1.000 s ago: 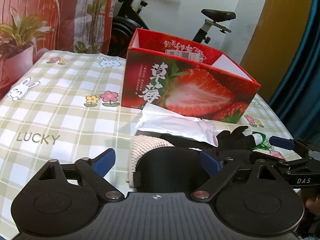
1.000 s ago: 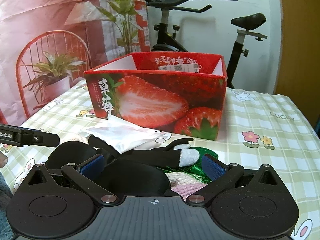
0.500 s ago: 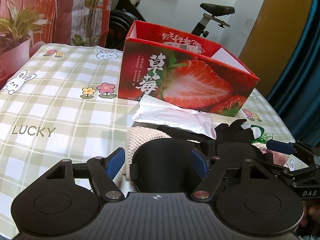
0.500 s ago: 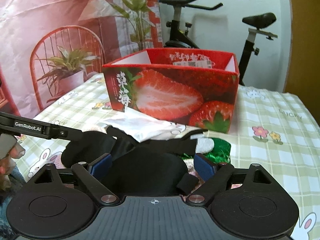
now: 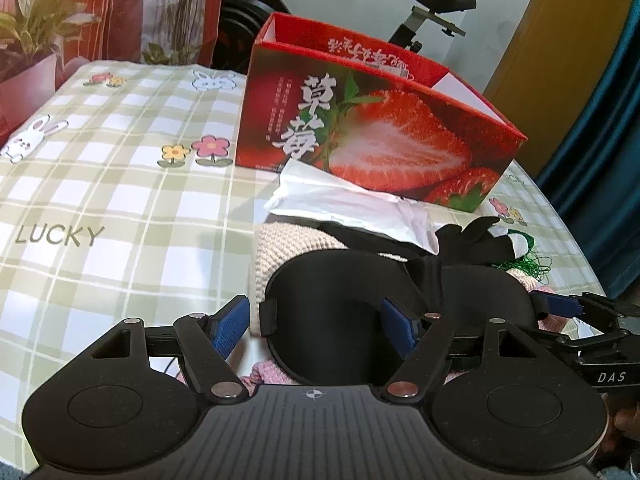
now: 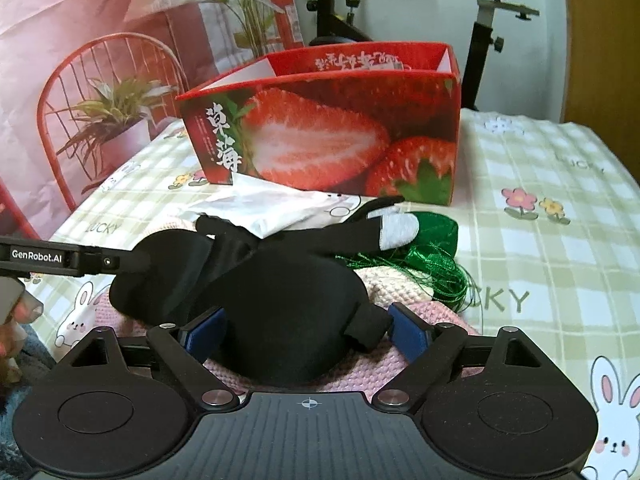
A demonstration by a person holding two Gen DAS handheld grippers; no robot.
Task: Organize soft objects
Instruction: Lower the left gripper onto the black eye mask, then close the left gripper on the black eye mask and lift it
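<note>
Both claws, left claw (image 5: 316, 326) and right claw (image 6: 306, 330), stood spread around the black eye mask (image 6: 280, 300), not gripping; the soft pile lay before the box (image 5: 372, 128); nothing visibly boxed yet.

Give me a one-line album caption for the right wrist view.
Open right gripper straddling a black eye mask atop piled soft items, strawberry box behind.

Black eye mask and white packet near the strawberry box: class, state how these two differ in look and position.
The black eye mask is dark, padded and domed with a strap; the white packet is pale, flat and crinkled. The eye mask lies nearest, between the right gripper pads; the packet lies farther back, against the strawberry box. The mask sits on pink knitwear. Both are outside the box.
</note>
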